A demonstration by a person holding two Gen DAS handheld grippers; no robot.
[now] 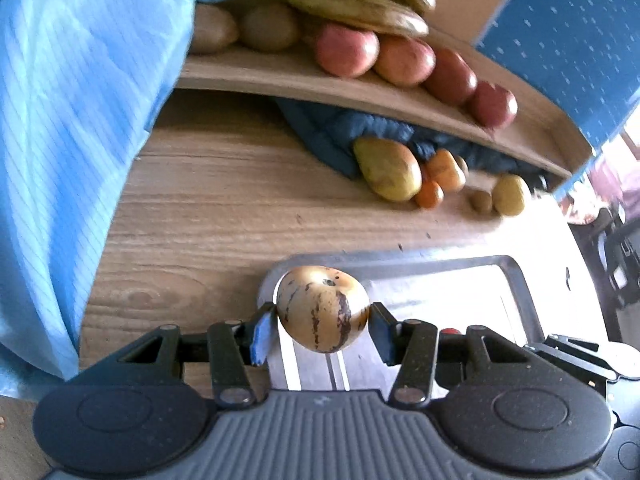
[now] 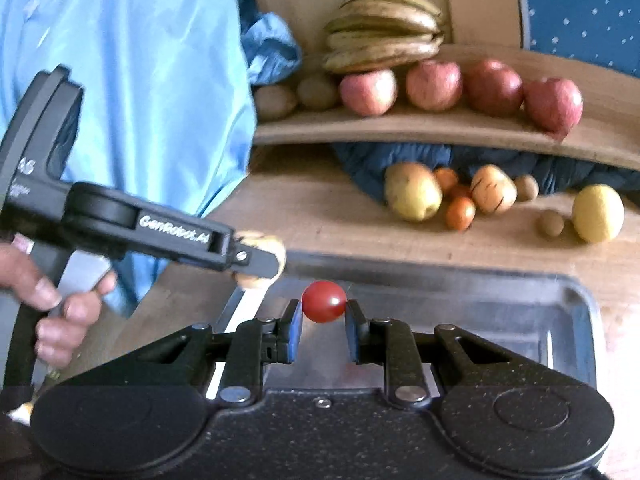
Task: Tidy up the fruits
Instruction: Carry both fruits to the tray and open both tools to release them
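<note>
My left gripper (image 1: 322, 326) is shut on a pale yellow striped melon (image 1: 322, 308) and holds it above the near left corner of a metal tray (image 1: 400, 262). My right gripper (image 2: 323, 320) is shut on a small red cherry tomato (image 2: 324, 301) above the same tray (image 2: 480, 292). The left gripper (image 2: 256, 258) shows at left in the right wrist view, with the melon (image 2: 260, 240) mostly hidden behind its finger. On the wooden shelf (image 2: 400, 128) lie bananas (image 2: 380, 28), red apples (image 2: 432, 84) and kiwis (image 2: 276, 100).
Loose fruit lies on the wooden table (image 1: 220, 216) under the shelf: a yellow-green mango (image 2: 412, 190), small oranges (image 2: 460, 210), a lemon (image 2: 598, 212), a small brown fruit (image 2: 550, 224). A dark blue cloth (image 2: 400, 160) lies behind them. A blue-clad person (image 1: 80, 120) stands at left.
</note>
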